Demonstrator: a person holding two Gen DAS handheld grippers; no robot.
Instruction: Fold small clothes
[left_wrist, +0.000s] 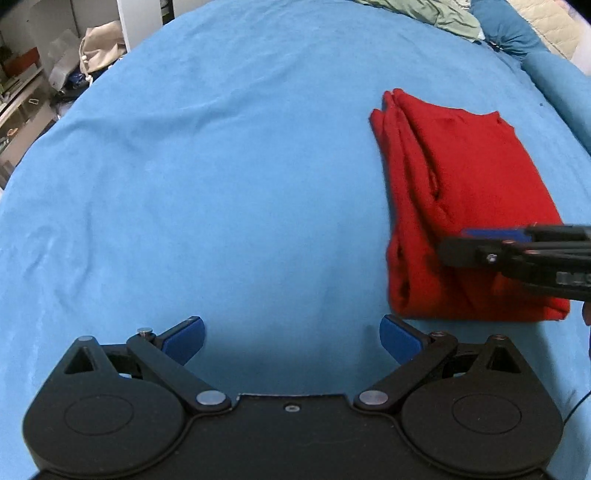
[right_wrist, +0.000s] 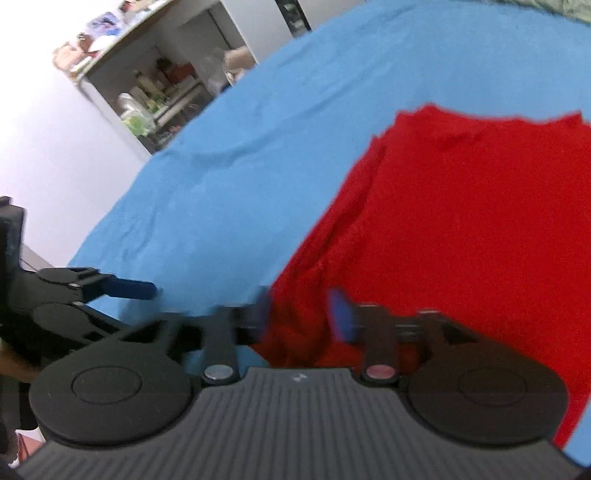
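A red garment (left_wrist: 458, 206) lies folded into a rectangle on the blue bedsheet (left_wrist: 221, 166), right of centre. My left gripper (left_wrist: 291, 338) is open and empty, low over the bare sheet just left of the garment's near corner. My right gripper (right_wrist: 303, 314) hovers over the garment's (right_wrist: 461, 229) near left edge with its blue fingers apart and nothing between them; the view is blurred. It shows from the side in the left wrist view (left_wrist: 480, 243). The left gripper shows at the left of the right wrist view (right_wrist: 144, 290).
Crumpled green clothing (left_wrist: 424, 13) and a blue pillow (left_wrist: 509, 29) lie at the far end of the bed. Shelves with clutter (right_wrist: 159, 96) and a beige bag (left_wrist: 98, 48) stand beyond the bed's left edge.
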